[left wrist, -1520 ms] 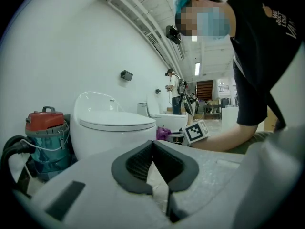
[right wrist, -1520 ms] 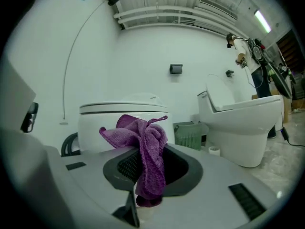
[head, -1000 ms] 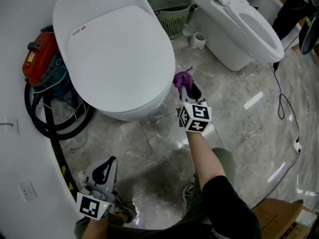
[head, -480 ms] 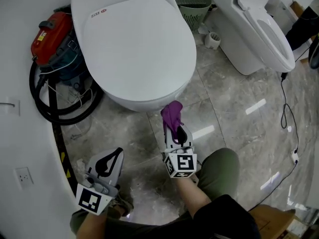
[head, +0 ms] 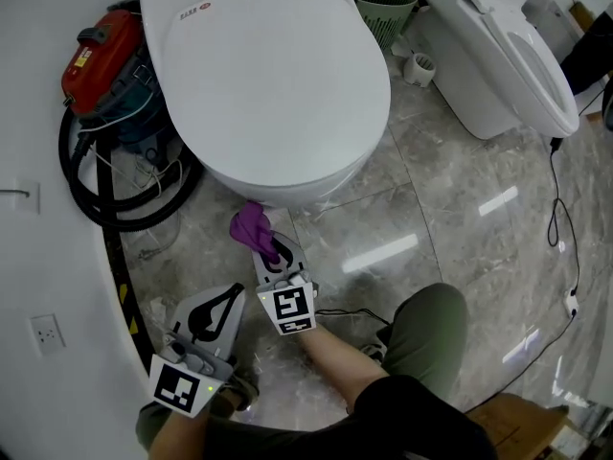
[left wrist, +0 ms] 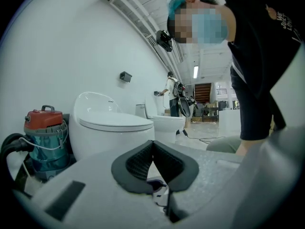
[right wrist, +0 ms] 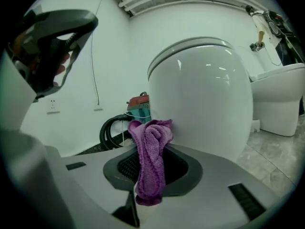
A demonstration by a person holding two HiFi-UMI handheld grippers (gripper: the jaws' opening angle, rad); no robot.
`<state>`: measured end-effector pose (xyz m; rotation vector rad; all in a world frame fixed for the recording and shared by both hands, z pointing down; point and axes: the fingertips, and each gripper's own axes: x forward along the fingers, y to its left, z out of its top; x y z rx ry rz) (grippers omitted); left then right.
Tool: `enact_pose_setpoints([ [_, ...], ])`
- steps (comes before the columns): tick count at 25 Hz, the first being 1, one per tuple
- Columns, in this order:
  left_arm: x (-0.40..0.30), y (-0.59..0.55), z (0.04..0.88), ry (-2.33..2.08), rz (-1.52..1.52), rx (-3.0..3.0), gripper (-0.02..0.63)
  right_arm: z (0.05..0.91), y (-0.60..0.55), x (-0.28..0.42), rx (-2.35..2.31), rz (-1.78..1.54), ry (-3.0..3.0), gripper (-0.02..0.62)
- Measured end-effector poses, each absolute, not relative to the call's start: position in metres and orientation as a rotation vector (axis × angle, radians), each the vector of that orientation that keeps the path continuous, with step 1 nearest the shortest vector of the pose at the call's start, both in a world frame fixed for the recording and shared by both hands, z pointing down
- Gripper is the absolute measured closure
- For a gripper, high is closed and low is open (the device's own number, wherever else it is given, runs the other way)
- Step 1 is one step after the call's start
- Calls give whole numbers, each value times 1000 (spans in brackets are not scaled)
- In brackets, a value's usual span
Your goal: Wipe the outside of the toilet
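Where cloth (head: 250, 224) near toilet (head: 278, 84) — hose (head: 134, 220) leftward

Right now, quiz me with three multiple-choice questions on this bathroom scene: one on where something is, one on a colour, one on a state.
1. Where is the red vacuum?
A) between the near toilet and the wall
B) on the toilet lid
C) hanging from the ceiling

2. What colour is the cloth in the right gripper?
A) green
B) purple
C) white

3. How are the left gripper's jaws?
A) shut on a sponge
B) wide apart
C) together, empty

Answers: 1 A, the head view shows it beside the bowl, against the wall. 2 B, both views show purple. 3 C, its own view shows them meeting with nothing between.
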<state>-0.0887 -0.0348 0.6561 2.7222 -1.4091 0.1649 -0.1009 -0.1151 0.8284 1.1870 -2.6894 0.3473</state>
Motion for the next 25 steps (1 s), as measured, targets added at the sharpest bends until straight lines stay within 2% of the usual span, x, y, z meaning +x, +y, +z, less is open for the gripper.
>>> enact_pose_setpoints([
  [7, -80, -35, 662, -1361, 166, 2727, 598, 824, -148, -65, 1303, 355, -2668, 506],
  [19, -55, -50, 676, -1260, 181, 2748, 598, 818, -213, 93, 1731, 301, -2468, 506],
  [25, -53, -46, 679, -1258, 206, 2742, 598, 817, -282, 141, 1815, 247, -2348, 506],
])
